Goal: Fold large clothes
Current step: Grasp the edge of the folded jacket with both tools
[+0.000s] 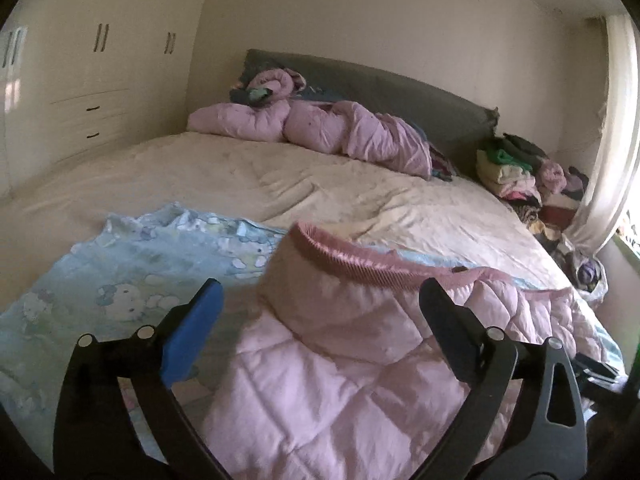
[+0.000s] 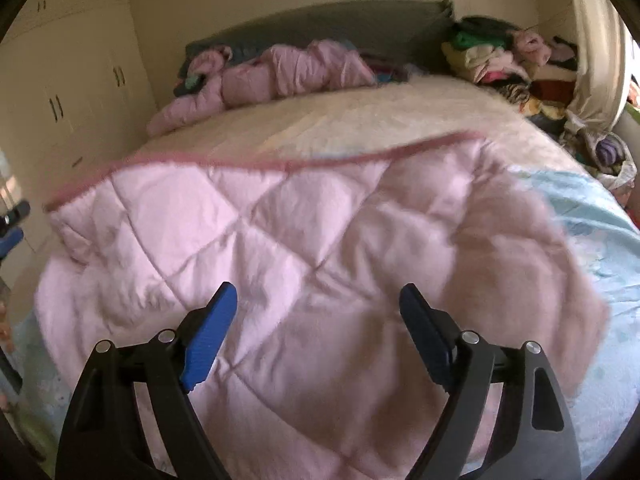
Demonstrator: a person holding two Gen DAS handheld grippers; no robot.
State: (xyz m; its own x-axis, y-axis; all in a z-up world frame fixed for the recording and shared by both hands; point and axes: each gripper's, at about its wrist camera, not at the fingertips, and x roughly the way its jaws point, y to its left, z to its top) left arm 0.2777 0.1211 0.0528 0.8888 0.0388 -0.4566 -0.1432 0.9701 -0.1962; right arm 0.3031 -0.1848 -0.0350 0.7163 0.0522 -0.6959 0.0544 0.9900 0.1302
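Left wrist view: left tongs [image 1: 320, 300] spread wide, gripping nothing, above pink quilt [image 1: 340, 360] lying on bed [image 1: 280, 176] over blue sheet [image 1: 120, 264]. Right tongs [image 2: 318, 308] likewise released over quilt middle. Advise: grip trimmed edge [image 2: 280, 164] at both corners, fold evenly.

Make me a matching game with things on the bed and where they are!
Things:
1. pink quilted garment
2. light blue cartoon sheet
3. crumpled pink quilt
4. pile of folded clothes

Places:
A. by the grey headboard
B. next to the curtain
C. right in front of both open tongs
D. flat under the pink garment

Pairs: 1-C, 2-D, 3-A, 4-B
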